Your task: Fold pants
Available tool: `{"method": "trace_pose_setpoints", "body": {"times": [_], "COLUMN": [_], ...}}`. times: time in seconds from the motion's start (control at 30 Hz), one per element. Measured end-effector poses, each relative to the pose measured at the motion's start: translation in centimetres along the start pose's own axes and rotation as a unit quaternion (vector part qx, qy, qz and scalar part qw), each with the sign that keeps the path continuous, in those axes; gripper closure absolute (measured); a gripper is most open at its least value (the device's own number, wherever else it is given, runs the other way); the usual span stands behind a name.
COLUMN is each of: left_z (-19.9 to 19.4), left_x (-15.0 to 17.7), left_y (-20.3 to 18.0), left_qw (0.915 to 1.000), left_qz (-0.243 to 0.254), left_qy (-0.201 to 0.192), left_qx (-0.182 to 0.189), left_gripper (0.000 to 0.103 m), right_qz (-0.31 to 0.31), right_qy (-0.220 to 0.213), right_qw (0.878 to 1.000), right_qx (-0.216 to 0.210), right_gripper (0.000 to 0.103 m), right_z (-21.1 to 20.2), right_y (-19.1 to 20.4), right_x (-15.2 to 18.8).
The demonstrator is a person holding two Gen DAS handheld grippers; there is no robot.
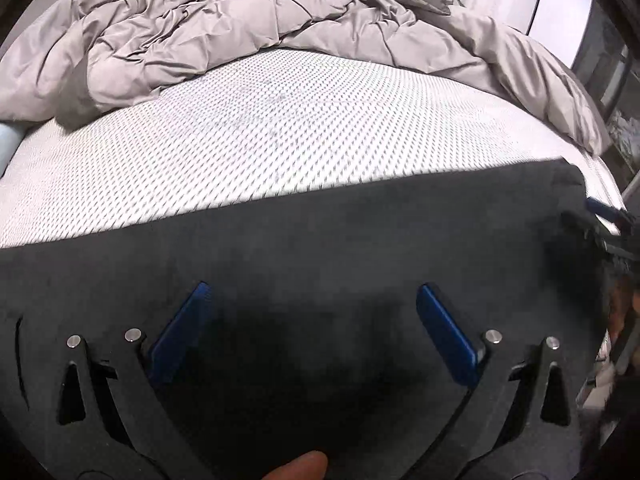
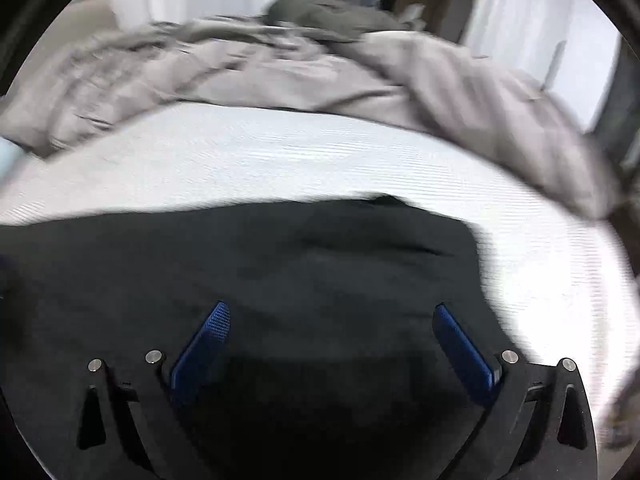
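The dark pants (image 1: 320,232) are lying spread flat across the near edge of the mattress (image 1: 260,140), covering that edge from the left side almost to the near right corner. In the left wrist view their far hem is running as a fairly straight line over the white dotted mattress cover, ending in a corner close to the mattress's right edge.

The left gripper (image 1: 312,292) is hanging over the pants with its two blue pads spread wide apart; nothing is sitting between them, only dark cloth lying below. A fingertip (image 1: 298,468) of the person is showing at the bottom edge of that view. At the far right of the same view a blue-and-black piece of the other tool is showing beside the pants' right corner (too blurred to read further).

The right gripper (image 2: 332,308) is likewise standing released, pads well apart, above the right portion of the pants (image 2: 280,264). This view is smeared by motion blur. Here the cloth's right edge is ending short of the mattress (image 2: 540,272) side, with white cover showing beyond it.

A crumpled grey comforter (image 1: 240,28) is lying bunched along the far edge of the mattress, trailing down its right side, well apart from the pants.
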State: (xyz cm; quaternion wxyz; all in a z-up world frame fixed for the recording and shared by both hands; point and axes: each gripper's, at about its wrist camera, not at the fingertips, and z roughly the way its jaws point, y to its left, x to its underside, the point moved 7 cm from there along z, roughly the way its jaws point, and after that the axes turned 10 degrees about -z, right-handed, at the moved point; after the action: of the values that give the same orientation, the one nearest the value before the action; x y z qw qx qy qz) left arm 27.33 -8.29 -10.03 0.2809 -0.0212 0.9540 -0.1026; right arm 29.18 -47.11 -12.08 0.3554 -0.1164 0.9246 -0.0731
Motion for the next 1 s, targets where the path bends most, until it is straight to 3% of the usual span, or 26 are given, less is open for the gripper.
{"method": "trace_pose_setpoints", "body": {"times": [0.1, 0.2, 0.27, 0.33, 0.4, 0.47, 0.57, 0.67, 0.73, 0.77, 0.83, 0.9, 1.0], "left_z": [2.9, 4.4, 4.1, 3.9, 3.8, 3.3, 2.3, 1.6, 1.1, 0.8, 0.2, -0.7, -2.8], "left_x": [-0.7, -0.2, -0.4, -0.5, -0.6, -0.7, -0.5, -0.1, 0.4, 0.5, 1.0, 1.4, 2.2], "left_y": [0.0, 1.0, 1.3, 2.2, 3.0, 3.1, 2.1, 3.0, 5.4, 6.7, 9.8, 12.3, 16.0], "left_qw": [0.9991, 0.9981, 0.9984, 0.9983, 0.9976, 0.9973, 0.9981, 0.9992, 0.9975, 0.9967, 0.9951, 0.9951, 0.9931], "left_qz": [-0.028, -0.043, -0.041, -0.047, -0.062, -0.069, -0.045, -0.033, -0.062, -0.074, -0.093, -0.093, -0.094], "left_qy": [0.024, 0.037, 0.035, 0.029, 0.028, 0.023, 0.02, 0.025, 0.03, 0.031, 0.03, 0.022, 0.017], "left_qx": [-0.019, -0.023, -0.015, -0.018, -0.004, 0.011, 0.037, -0.005, -0.013, -0.012, -0.018, -0.024, -0.069], "left_gripper": [0.001, 0.001, 0.001, 0.001, 0.001, 0.001, 0.001, 0.001, 0.001, 0.001, 0.001, 0.001, 0.001], "right_qz": [-0.052, -0.092, -0.065, -0.017, 0.044, 0.087, 0.053, 0.025, -0.005, -0.024, -0.097, -0.152, -0.124], "right_qy": [0.013, 0.055, 0.067, 0.086, 0.095, 0.09, 0.046, -0.001, 0.004, 0.018, 0.062, 0.068, 0.084], "right_qw": [0.998, 0.994, 0.995, 0.988, 0.981, 0.981, 0.989, 0.998, 1.0, 0.999, 0.993, 0.986, 0.989], "right_qx": [-0.029, -0.022, 0.015, 0.126, 0.162, 0.149, 0.13, 0.052, -0.029, -0.04, -0.019, 0.026, 0.014], "right_gripper": [0.0, 0.0, 0.0, 0.0, 0.0, 0.0, 0.0, 0.0, 0.0, 0.0, 0.0, 0.0, 0.0], "right_z": [2.5, 5.2, 5.7, 5.6, 4.9, 3.6, 0.5, -1.1, -0.9, -0.6, 0.7, 1.5, 1.7], "right_y": [5.1, 6.4, 3.4, -3.3, -7.5, -9.4, -7.9, -4.0, 0.2, 2.2, 6.2, 7.8, 7.2], "right_x": [-2.1, -2.0, -1.3, 0.0, 1.5, 2.5, 1.8, 1.6, 2.1, 2.6, 3.8, 4.0, 4.0]}}
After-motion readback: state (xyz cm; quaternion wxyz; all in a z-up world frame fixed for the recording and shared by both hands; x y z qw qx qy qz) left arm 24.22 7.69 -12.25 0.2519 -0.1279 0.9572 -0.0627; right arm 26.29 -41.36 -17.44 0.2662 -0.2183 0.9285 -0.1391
